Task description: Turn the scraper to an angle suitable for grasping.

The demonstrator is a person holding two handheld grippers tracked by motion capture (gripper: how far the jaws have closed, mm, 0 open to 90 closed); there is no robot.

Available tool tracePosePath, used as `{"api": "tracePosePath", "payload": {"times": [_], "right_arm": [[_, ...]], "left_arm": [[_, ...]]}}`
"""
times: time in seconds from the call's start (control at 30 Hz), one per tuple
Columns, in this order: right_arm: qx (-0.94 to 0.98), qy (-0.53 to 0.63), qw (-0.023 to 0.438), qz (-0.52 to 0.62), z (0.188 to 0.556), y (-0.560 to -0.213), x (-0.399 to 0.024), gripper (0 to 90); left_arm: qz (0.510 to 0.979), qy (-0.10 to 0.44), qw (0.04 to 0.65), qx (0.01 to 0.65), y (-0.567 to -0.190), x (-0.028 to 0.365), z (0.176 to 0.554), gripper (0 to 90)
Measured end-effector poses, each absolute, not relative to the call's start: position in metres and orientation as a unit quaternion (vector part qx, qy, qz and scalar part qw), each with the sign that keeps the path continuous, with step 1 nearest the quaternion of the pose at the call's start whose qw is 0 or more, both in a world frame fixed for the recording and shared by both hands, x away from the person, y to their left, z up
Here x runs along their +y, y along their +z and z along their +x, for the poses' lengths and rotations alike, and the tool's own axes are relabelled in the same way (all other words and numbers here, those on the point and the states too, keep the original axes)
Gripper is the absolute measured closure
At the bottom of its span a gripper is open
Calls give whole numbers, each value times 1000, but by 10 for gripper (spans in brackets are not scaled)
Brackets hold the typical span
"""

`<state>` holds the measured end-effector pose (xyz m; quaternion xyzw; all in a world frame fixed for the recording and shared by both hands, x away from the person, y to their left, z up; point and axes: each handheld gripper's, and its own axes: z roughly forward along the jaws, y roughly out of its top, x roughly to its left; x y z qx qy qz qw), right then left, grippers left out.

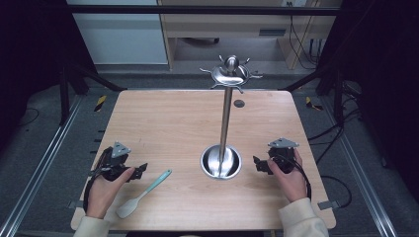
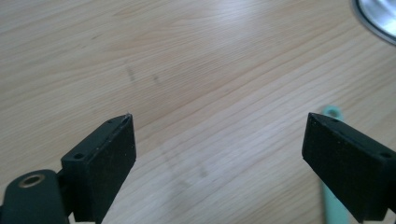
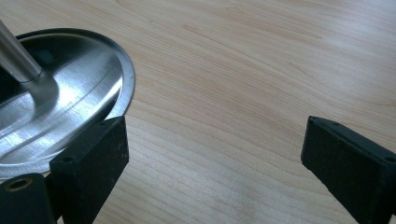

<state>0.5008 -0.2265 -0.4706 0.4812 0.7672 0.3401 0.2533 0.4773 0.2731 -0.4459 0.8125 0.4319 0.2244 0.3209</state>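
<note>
While I hold both tools low at the near edge of the table, the spatula lies closest to me, flat on the wood just to the right of the left gripper, its pale blade toward the near edge and its mint handle slanting up and away toward the stand. In the left gripper view the 2 black jaws stand wide with bare wood between them, gripping nothing; the handle's tip peeks above the right-hand jaw and a strip of it reappears below, the stretch between hidden behind that jaw. The blade is cut off there.

The right gripper sits just beside the round steel base of the utensil stand, also spread wide and empty. In its own view the left-hand jaw covers part of the base's rim, and the pole is cut off at the top left corner.

Between the 2 grippers lies open wood, broken by the spatula and the base. Farther off, the pole rises to a hooked crown past the far edge. A small dark disc sits near that edge; I cannot tell what it is. The whole far half is free.
</note>
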Motion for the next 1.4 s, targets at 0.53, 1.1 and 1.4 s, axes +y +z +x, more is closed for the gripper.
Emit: {"api": "tracePosePath", "payload": {"times": [0.53,1.1,1.4], "right_arm": [[745,342,263,508,500,-471,-238,83],[752,344,254,502,501,-470,-233,84],[759,341,251,495,502,-472,-230,87]], "left_arm": [[858,210,260,389,-422,225,475,455],[872,166,256,384,-446,220,472,890],[883,150,242,373,-457,211,472,900]]}}
